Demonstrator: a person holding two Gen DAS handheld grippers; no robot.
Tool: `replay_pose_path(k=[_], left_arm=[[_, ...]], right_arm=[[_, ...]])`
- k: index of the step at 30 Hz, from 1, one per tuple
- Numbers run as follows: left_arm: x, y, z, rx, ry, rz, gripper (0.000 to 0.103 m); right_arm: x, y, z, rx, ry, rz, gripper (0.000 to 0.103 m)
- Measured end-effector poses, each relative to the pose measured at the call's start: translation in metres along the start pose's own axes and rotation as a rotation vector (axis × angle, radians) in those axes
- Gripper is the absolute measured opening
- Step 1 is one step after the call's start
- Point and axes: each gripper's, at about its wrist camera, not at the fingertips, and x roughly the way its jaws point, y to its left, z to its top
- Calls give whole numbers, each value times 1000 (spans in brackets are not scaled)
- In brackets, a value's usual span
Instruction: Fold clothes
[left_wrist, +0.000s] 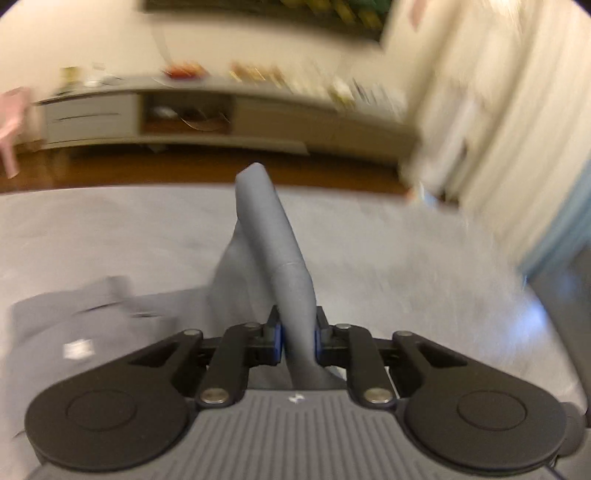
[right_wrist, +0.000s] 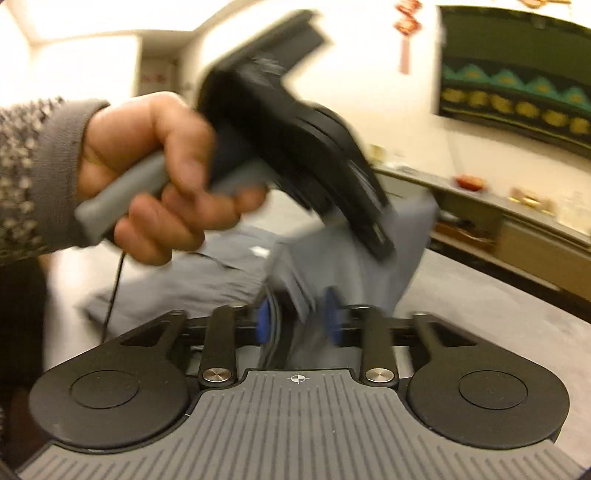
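Our left hand-held gripper (left_wrist: 298, 341) was clamped on a raised fold of the grey garment (left_wrist: 273, 251); our right hand-held gripper (right_wrist: 299, 321) pinched another edge. Over the tabletop (left_wrist: 406, 258) the cloth looked soft and light, so we judged seams the best hold.

no legible text; the garment's white tag (left_wrist: 77, 349) seems too blurred.

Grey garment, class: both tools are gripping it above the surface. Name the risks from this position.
1. The left tool pinches only a narrow bunched ridge of the grey garment; a tug could pull it free.
2. In the right wrist view the left tool sits close above the right tool; they could collide.
3. The rest of the garment lies rumpled on the grey surface, so the fold may land crooked.
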Motion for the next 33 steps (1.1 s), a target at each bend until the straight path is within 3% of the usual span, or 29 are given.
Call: replay_pose_path(k=[2,4,6,9,12,13,14,16,18,20,23,24,26,29,33], left_arm=[[-49,41,-20,-89,-66,18,15],[-74,86,-51,-172,-62,79,15],[-70,124,-83,-244,-29,148,15],[-53,152,-112,-334,-28,152,15],[-47,163,-126,-410,-56,139,16],[-46,163,-129,-426,-56,134,16],[-47,162,-131,-427,-47,122,16],[-48,151,-129,-381,-23,75,18],[-41,138,-130,-359,-1,6,26],[-28,128,-132,-369,12,-52,33],[-23,127,-129,-389,-21,-79,36],[-25,130,-127,-411,-41,-99,39],[-30,136,-129,-457,-84,-106,44],[-41,138,-137,-484,-119,-72,45],[-53,151,-152,-571,-153,-36,46]], right_arm=[[-7,20,5,-13,-39,105,47],[-7,38,6,-14,-60,175,48],[8,57,4,6,-54,245,48],[53,86,-4,43,25,288,43],[105,99,-23,58,169,208,36],[117,95,-31,54,226,153,20],[124,89,-39,45,262,101,9],[122,63,-46,64,281,7,8],[111,33,-45,90,310,-156,8],[96,6,-45,103,327,-312,11],[64,-7,-39,139,312,-430,21],[53,0,-35,138,279,-426,23],[36,24,-24,111,216,-388,42],[46,75,-4,-32,167,-270,57],[103,124,7,-272,236,-211,61]])
